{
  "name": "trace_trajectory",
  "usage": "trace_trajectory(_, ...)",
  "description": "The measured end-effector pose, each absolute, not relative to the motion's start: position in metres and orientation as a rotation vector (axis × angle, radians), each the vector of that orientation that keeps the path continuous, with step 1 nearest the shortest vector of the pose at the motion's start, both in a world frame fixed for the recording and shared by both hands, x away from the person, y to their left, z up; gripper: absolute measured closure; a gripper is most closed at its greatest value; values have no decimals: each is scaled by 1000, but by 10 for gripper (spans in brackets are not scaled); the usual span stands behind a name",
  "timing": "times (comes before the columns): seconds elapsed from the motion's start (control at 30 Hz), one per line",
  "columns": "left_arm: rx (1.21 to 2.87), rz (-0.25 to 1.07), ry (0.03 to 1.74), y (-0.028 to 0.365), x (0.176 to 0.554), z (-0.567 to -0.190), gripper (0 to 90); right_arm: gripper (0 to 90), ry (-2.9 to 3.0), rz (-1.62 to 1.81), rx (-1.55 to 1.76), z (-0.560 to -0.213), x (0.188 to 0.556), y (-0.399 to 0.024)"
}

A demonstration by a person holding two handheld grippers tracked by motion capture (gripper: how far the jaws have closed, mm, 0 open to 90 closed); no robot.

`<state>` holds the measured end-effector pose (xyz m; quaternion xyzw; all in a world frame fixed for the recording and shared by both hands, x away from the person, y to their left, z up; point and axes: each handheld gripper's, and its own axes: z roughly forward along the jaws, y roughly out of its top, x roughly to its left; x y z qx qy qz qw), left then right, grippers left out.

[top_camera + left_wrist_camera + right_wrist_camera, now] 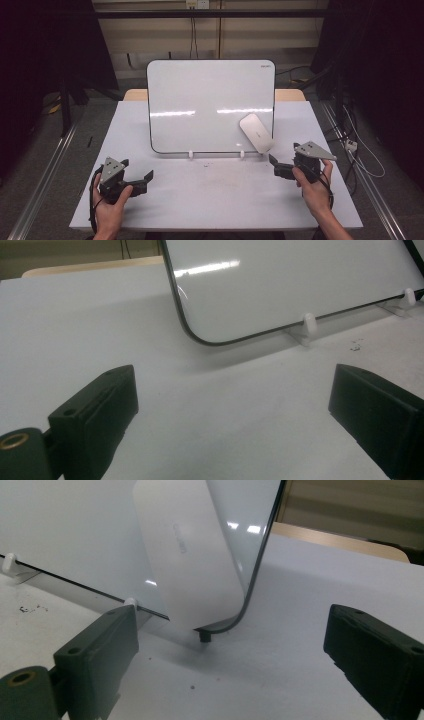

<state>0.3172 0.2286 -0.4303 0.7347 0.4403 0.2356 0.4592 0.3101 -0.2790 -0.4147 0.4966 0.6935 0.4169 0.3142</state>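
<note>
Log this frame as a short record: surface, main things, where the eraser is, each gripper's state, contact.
surface: white table
board: whiteboard propped upright on small white feet, blank
eraser: white eraser on the board's face, at its lower right corner
left gripper: open, nothing between the jaws, low over the table in front of the board's left side
right gripper: open, nothing between the jaws, pointed at the eraser
contact: neither gripper touches board or eraser

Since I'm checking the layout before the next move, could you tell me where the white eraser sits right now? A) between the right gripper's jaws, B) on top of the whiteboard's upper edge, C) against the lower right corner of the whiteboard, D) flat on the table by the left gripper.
C: the white eraser sits against the whiteboard's lower right corner, ahead of the open right gripper.
</note>
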Motion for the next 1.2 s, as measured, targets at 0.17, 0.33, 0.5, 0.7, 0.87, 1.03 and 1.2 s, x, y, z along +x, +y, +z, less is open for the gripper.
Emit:
trace_trajectory(0.17,1812,585,1078,229,316,-429,55,72,1814,1099,1335,-419,305,-286)
trace_trajectory(0.33,1797,581,1075,228,315,-429,55,74,1811,1085,1349,-423,299,-292)
trace_trajectory(0.5,1802,588,1065,227,314,-429,54,73,1832,1063,1350,-427,294,-295)
trace_trajectory(0.7,1806,586,1070,226,314,-430,53,75,1816,1063,1372,-438,286,-300)
trace_trajectory(0.87,1823,579,1069,225,315,-431,54,74,1816,1064,1399,-446,283,-305)
trace_trajectory(1.03,1817,571,1076,225,315,-431,54,72,1800,1060,1385,-450,281,-308)
trace_trajectory(1.2,1837,568,1090,226,317,-433,55,70,1803,1059,1401,-451,284,-309)
